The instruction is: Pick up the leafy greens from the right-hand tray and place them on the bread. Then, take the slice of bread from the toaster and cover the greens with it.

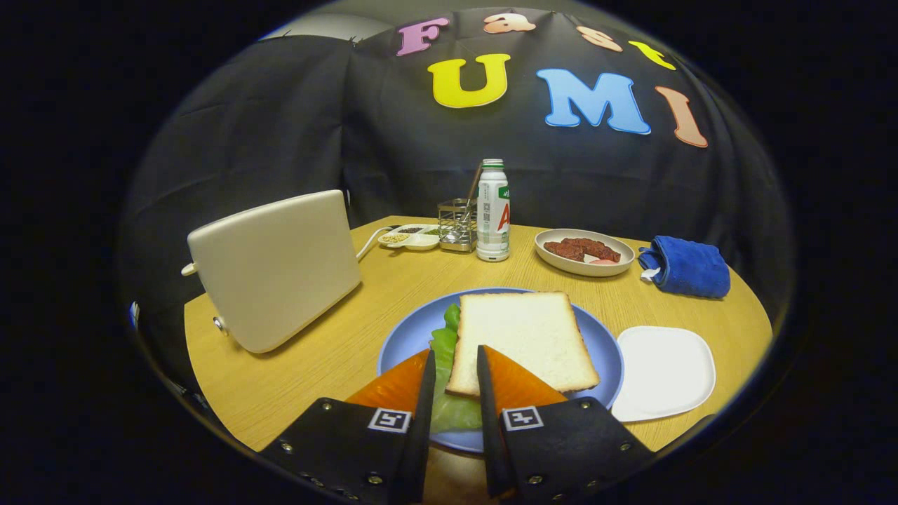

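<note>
My tongs (pixel 454 359) hang spread just over the near edge of the blue plate (pixel 603 351), holding nothing, with the near edge of the bread slice (pixel 520 338) and a strip of leafy greens (pixel 445 351) showing in the gap between the fingers. The slice lies on top of the greens, which poke out along its left side, and bare wooden table (pixel 337 337) runs between the plate and the toaster (pixel 277 268) to the left. Just right of the plate sits an empty white tray (pixel 665 372), and beyond it are a bowl (pixel 584 252) of reddish food, a blue cloth (pixel 686 266) and a bottle (pixel 493 210).
</note>
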